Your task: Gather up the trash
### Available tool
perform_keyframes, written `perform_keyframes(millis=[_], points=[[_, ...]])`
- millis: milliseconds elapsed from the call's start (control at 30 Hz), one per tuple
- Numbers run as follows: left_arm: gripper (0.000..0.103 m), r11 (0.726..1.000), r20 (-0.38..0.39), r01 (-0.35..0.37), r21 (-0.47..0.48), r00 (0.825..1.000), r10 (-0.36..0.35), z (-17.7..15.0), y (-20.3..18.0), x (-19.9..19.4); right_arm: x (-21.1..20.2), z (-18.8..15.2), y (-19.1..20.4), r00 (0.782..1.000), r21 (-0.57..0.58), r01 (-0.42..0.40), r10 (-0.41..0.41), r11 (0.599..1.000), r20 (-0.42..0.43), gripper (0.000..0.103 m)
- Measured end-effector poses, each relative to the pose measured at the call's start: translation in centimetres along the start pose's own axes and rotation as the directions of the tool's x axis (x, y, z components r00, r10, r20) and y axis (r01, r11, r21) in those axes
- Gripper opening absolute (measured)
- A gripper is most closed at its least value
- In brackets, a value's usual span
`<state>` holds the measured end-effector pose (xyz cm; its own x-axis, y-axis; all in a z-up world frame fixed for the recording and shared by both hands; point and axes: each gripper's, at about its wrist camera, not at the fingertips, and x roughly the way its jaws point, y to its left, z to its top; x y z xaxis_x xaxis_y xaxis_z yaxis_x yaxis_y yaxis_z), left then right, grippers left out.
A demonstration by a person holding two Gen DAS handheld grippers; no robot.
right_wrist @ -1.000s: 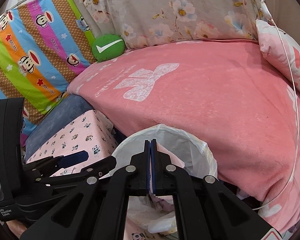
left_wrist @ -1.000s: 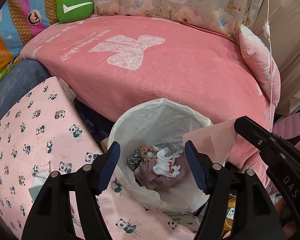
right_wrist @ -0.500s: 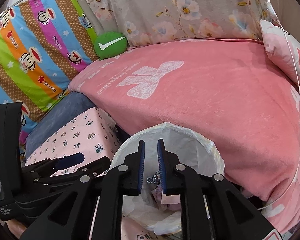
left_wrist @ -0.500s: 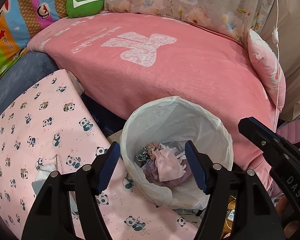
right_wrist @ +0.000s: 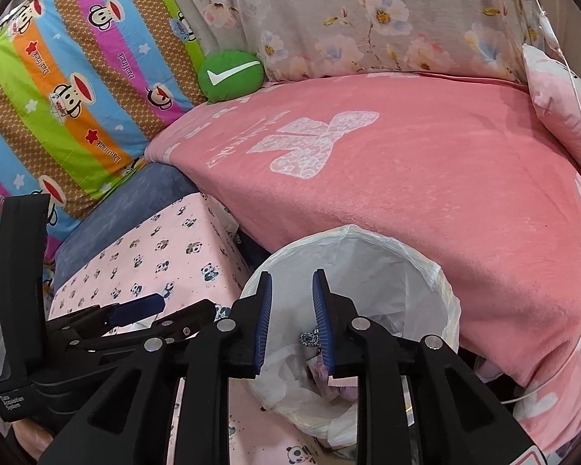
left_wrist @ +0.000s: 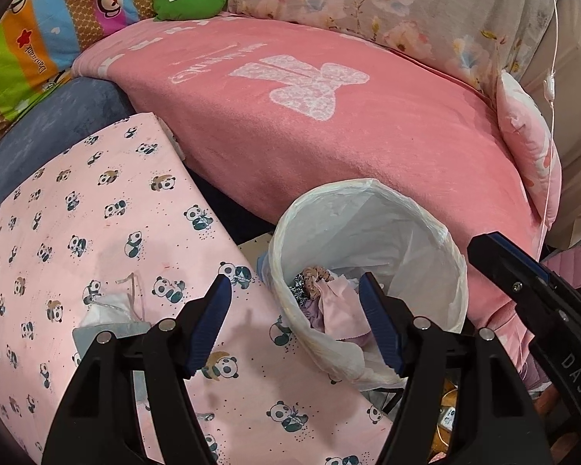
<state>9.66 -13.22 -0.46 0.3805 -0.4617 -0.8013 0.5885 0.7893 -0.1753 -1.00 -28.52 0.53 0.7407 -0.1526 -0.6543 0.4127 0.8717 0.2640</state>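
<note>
A pink blanket (right_wrist: 426,193) with a white bow motif covers the bed ahead of both claws, with a striped monkey-print cushion (right_wrist: 69,89) and a green checkmark cushion (right_wrist: 230,75) at its far left. A pink panda-print surface (left_wrist: 97,240) lies below and left of the left claw (left_wrist: 292,327), bearing a crumpled white tissue (left_wrist: 108,306) just left of that claw. The white-lined trash bin (left_wrist: 418,232) stands just ahead of and below both claws, beside the bed. Inside it lies trash: a pink paper piece (left_wrist: 339,310) and crumpled scraps. Left claw released, empty, jaws wide. Right claw (right_wrist: 290,325) released, empty, jaws moderately apart over the bin.
</note>
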Motion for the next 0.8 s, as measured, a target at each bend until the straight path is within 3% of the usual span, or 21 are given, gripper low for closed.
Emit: perform_keyframes(millis=[800], points=[[0.065, 0.985, -0.027, -0.06, -0.164, 0.998, 0.057, -3.8, 9.1, -1.3, 1.7, -3.5, 8.0, 0.995, -0.106, -0.066, 0.057, 0.992, -0.087, 0.033]])
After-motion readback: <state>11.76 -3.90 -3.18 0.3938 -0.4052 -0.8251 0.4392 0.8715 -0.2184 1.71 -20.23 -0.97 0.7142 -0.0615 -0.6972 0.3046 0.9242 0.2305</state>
